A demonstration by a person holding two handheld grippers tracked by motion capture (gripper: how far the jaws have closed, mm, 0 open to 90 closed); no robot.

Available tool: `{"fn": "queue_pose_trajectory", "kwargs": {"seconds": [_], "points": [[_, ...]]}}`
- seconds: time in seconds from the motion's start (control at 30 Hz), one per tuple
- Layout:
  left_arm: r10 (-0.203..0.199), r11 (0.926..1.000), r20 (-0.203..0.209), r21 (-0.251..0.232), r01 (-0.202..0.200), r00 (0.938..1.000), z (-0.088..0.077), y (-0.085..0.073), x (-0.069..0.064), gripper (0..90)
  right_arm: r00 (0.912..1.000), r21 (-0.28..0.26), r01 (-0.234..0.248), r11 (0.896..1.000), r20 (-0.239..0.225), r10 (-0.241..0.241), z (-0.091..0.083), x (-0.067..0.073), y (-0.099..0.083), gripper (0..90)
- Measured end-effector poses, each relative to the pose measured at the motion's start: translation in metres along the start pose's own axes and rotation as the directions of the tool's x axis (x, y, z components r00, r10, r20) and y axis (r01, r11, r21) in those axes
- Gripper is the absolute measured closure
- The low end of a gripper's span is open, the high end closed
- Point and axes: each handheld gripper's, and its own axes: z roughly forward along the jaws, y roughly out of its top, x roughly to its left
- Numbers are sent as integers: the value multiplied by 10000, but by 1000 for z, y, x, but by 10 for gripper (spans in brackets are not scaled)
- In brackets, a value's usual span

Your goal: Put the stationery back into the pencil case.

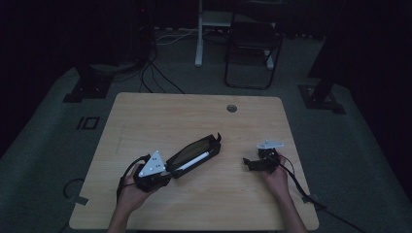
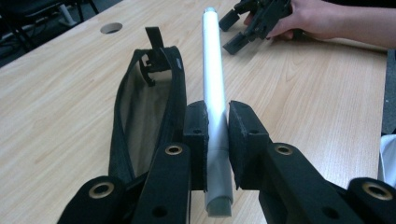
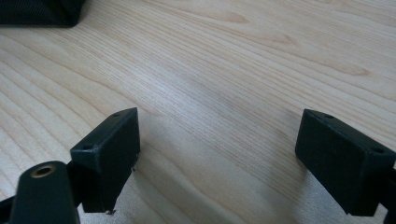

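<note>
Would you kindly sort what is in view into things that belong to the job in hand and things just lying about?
In the job:
white tube, clamped in left gripper
open black pouch

Lying about:
folding chair
floor cables

Tube (image 2: 212,79) lies right of open pouch (image 2: 144,102).

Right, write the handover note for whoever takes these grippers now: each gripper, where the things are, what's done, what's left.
Left gripper: shut on the white tube, gripped near its near end, the tube pointing away over the table.
Right gripper: open, nothing between the jaws, low over bare wood at the table's right.
Black pouch: lies unzipped and open, just beside the tube.
Done: tube gripped.
Left: probably getting the tube into the pouch or clear of it; the right gripper could steady the pouch.
</note>
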Motion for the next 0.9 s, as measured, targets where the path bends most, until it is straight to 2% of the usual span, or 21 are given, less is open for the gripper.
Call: {"fn": "queue_pose_trajectory", "kwargs": {"seconds": [0.63, 0.9], "points": [[176, 9996, -40, -242, -177, 9998, -5, 14, 6, 786, 10000, -1, 2, 10000, 1, -2, 0, 0, 0, 141], [202, 9988, -214, -435, -211, 9996, -6, 20, 8, 786, 10000, -1, 2, 10000, 0, -2, 0, 0, 0, 140]]}}
